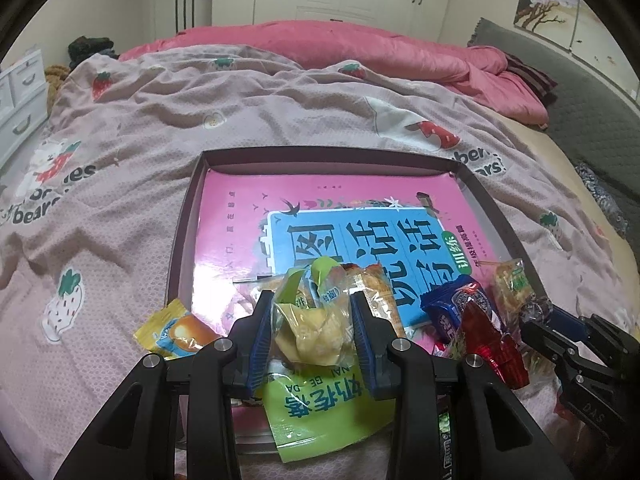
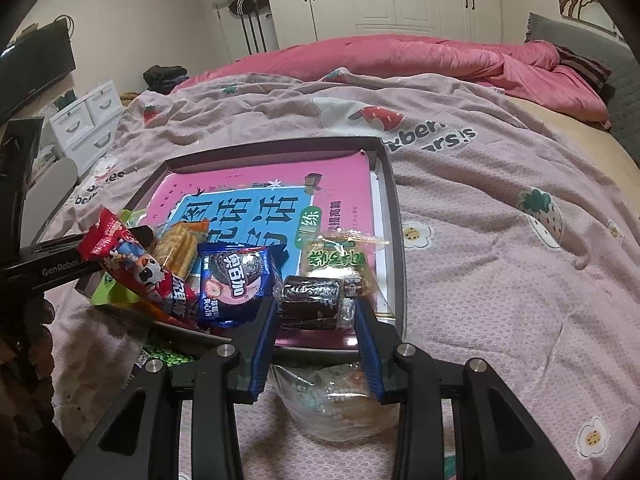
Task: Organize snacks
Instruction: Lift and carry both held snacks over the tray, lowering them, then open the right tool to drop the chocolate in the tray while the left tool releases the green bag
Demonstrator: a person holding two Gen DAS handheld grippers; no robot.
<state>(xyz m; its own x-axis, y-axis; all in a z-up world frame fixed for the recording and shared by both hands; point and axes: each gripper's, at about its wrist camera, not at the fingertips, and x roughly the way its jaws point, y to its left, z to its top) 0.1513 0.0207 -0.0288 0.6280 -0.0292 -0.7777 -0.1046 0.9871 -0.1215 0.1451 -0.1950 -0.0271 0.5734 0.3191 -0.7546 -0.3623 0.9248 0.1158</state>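
A shallow dark tray lies on the bed with a pink book inside it. My left gripper is shut on a clear-wrapped yellow pastry snack above the tray's near edge. My right gripper is shut on a dark chocolate cake in clear wrap at the tray's near right corner. A blue Oreo pack, a red snack pack and a green biscuit pack lie in the tray.
A green packet lies under my left gripper. A yellow bread packet sits on the blanket left of the tray. A clear-wrapped bun lies below my right gripper. Pink quilt lies at the far side; white drawers stand left.
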